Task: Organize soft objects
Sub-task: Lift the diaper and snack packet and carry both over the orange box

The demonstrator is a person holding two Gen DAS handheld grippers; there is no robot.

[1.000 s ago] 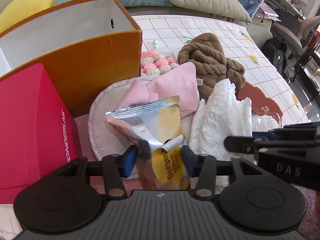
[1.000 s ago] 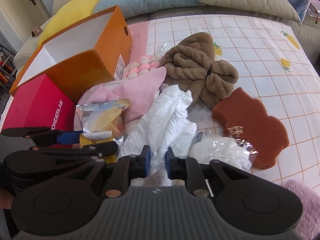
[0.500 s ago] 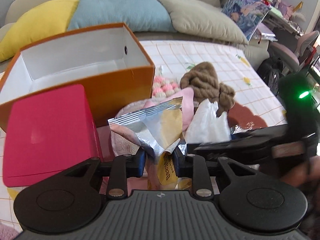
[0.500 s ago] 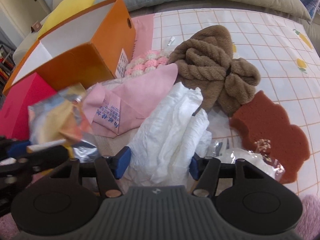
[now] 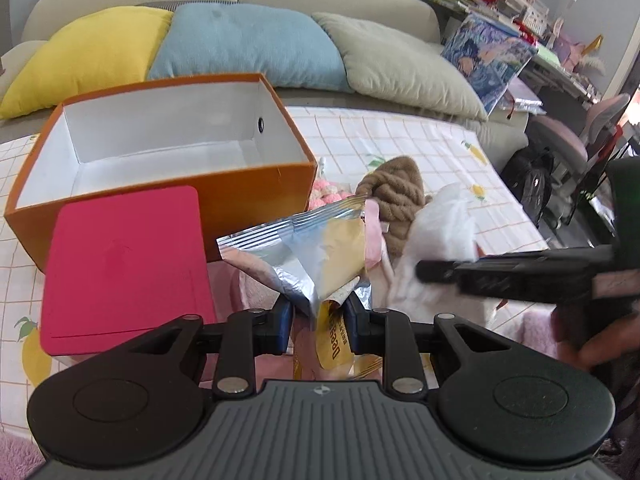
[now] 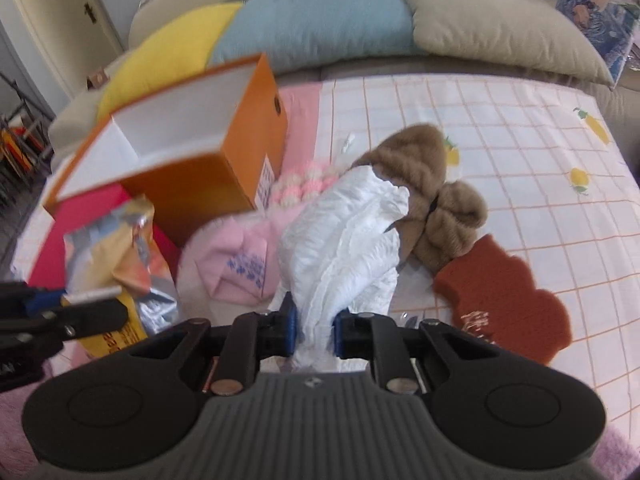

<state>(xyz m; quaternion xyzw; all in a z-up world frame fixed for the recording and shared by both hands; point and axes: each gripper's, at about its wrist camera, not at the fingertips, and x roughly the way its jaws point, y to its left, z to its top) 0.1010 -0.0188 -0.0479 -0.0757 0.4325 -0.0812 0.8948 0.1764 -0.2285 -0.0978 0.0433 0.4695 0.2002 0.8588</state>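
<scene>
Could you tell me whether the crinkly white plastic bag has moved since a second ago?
Yes. The crinkly white plastic bag, gripped by the right gripper, rose off the pile, now overlapping the brown towel.

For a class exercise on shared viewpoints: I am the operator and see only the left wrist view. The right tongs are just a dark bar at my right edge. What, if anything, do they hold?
Observer: The right tongs have just been closing and now pinch the white crinkled bundle between their pads.
Operator: What lies beyond that bundle, to its right?
Observer: A rust-red sponge lies flat on the checked cloth, beside the brown towel.
Operator: Any marking on the pink item?
Observer: Yes, the pink folded item bears blue print, too blurred to read.
</scene>
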